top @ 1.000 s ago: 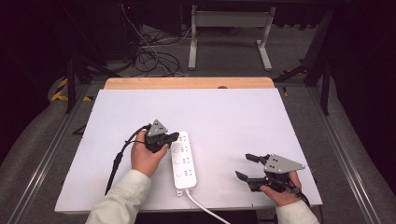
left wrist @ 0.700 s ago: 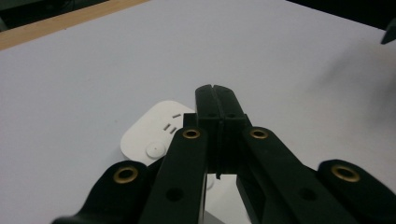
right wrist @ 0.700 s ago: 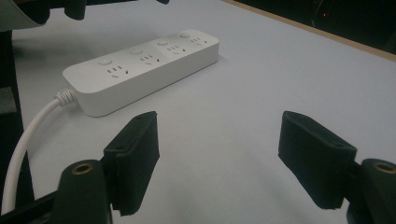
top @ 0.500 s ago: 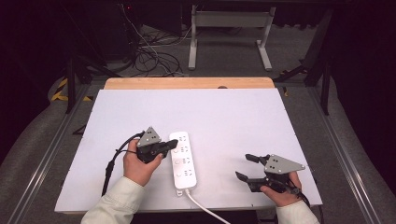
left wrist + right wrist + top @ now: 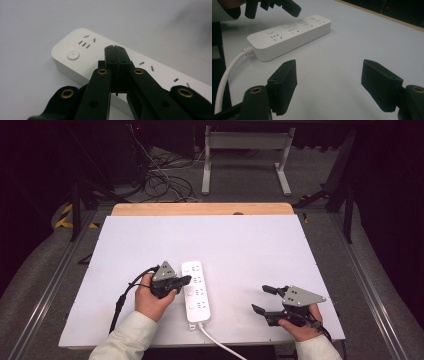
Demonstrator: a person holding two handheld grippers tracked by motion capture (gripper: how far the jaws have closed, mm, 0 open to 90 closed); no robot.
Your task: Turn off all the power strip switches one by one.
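1. Two black two-jaw grippers are over the white table top (image 5: 260,245) right now, one in each of the person's hands.
2. Centre stage: the long white plastic power strip (image 5: 195,289) lies flat near the table's front edge, its white cable (image 5: 220,344) trailing off that edge.
3. Left gripper (image 5: 184,281): jaws pressed together, nothing between them, tips out over the strip's left edge.
4. From the left gripper view, that closed left gripper (image 5: 115,47) hovers above the strip's top face (image 5: 155,67), just behind the round white button (image 5: 73,55) at the rounded end; whether the tips touch the plastic, I cannot tell.
5. Right gripper (image 5: 263,299): well apart from the strip, low over bare table at the right front.
6. Right gripper view confirms it: the right gripper (image 5: 328,85) gapes wide, holding nothing, with the strip (image 5: 289,35) lying farther off.
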